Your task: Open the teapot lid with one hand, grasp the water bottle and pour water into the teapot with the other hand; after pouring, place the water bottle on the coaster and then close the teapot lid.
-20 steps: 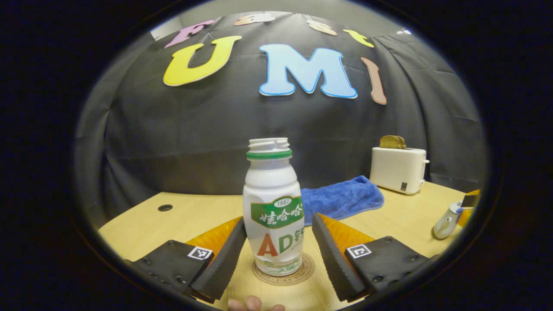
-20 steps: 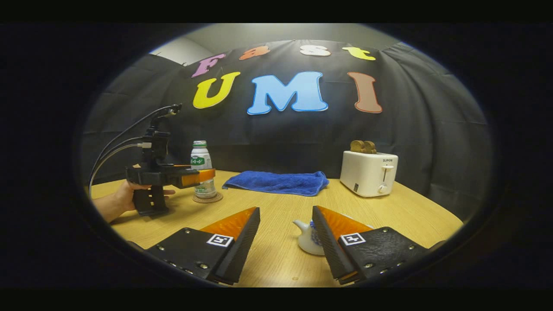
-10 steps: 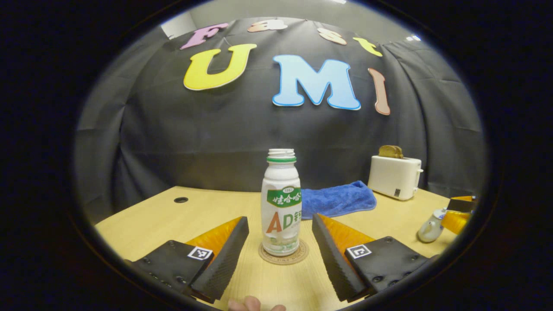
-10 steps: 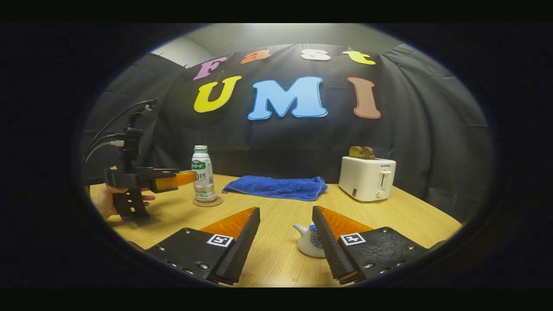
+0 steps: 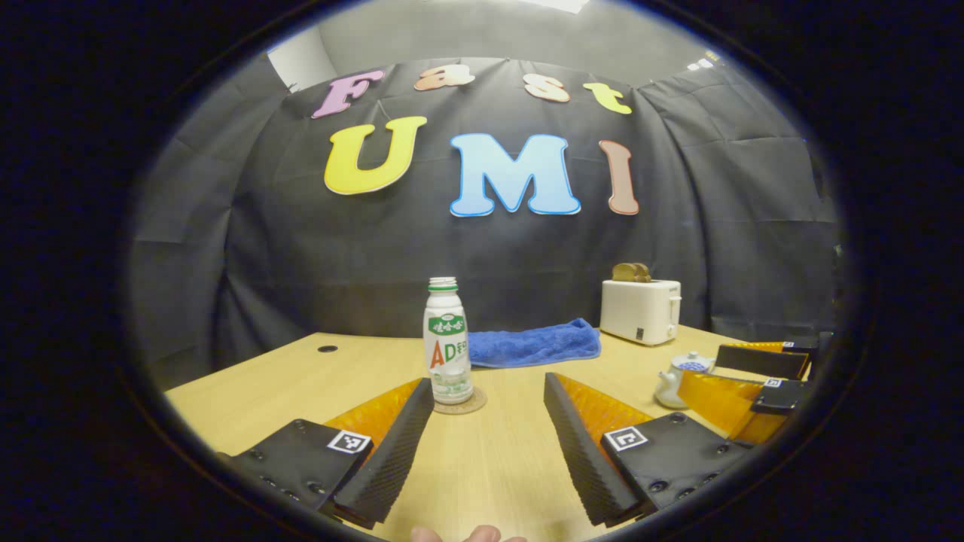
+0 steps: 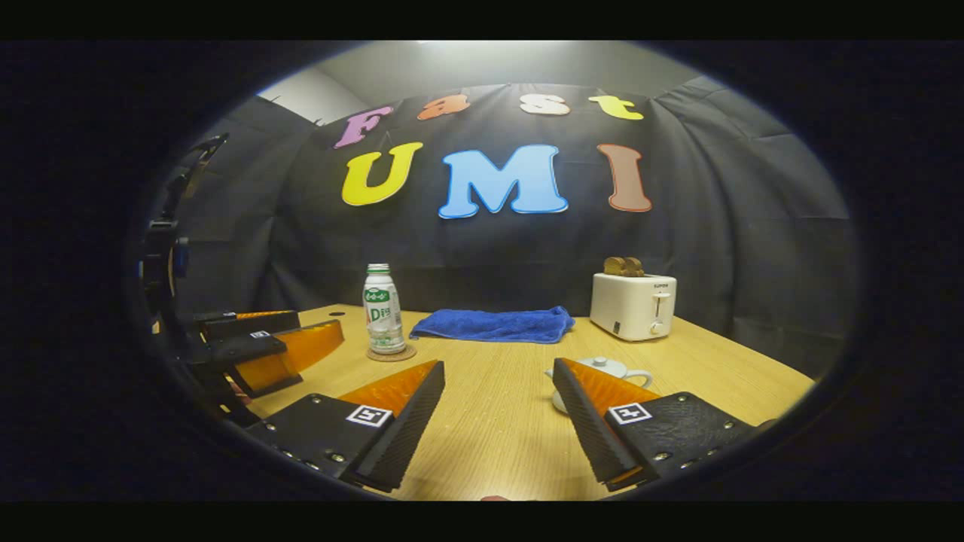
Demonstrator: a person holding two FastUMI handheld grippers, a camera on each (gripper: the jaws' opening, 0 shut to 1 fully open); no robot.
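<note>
Non-task items on table

Blue towel (image 6: 493,324) lies at 12 o'clock; white toaster (image 6: 633,305) holding toast (image 6: 623,266) stands at 2 o'clock.

In the right gripper view the teapot (image 6: 614,369) sits behind the right gripper's (image 6: 497,421) right-hand finger, which hides most of its body, so just the lid top and handle loop show. In the left gripper view the coaster (image 5: 468,405) ahead of the left gripper (image 5: 488,436) is partly covered by its left-hand finger and by the water bottle (image 5: 447,345) standing on it. At the far left of the right gripper view, the left gripper's upper body fades into the dark edge.
</note>
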